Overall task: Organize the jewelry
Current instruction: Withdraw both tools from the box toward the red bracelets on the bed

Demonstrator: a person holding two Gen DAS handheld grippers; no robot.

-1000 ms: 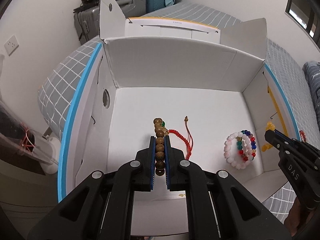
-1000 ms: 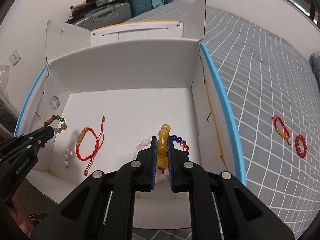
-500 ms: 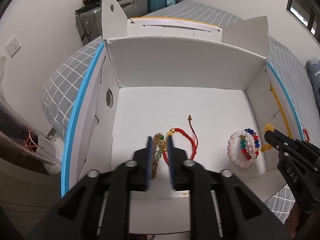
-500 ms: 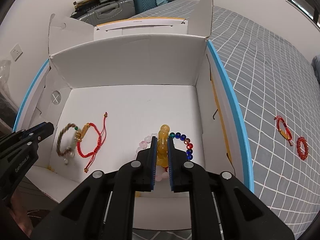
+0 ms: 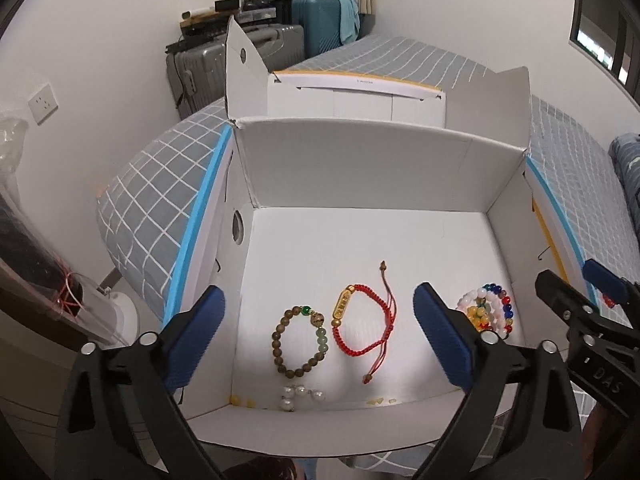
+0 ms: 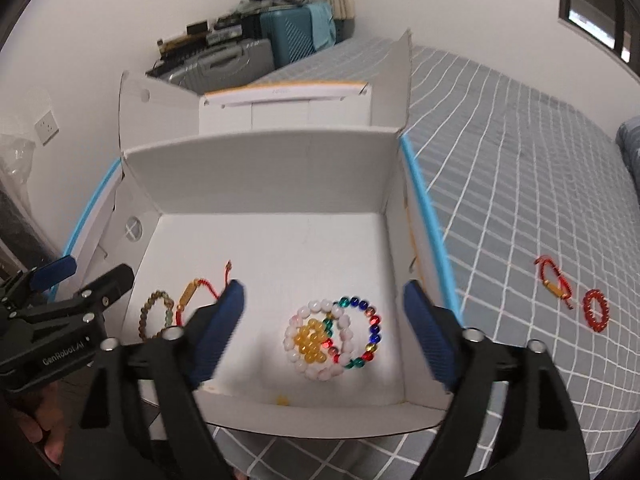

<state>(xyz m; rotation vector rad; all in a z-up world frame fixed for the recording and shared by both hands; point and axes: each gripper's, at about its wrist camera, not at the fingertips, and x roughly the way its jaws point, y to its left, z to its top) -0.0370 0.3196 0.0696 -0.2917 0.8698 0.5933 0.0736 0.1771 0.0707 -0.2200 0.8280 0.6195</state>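
While both jaws stand spread wide, we hold nothing above the white cardboard box (image 5: 360, 168).
Our left gripper (image 5: 320, 336) frames a round brown wooden-bead bracelet (image 5: 300, 342) and red braided cord bracelet (image 5: 362, 320); our right gripper (image 6: 324, 332) frames glossy amber beads (image 6: 310, 340) inside a white bead bracelet (image 6: 316, 338).

Left gripper's right finger (image 5: 444, 336) hides part of the stacked bracelets (image 5: 490, 310)

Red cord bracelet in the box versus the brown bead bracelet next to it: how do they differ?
The red cord bracelet is braided string with one gold tube charm and loose tails trailing off; the brown bead bracelet is a closed ring of round beads, some green. The red one lies nearer the box middle, the brown one nearer its left wall. Both lie flat on the box floor, held by no tool.
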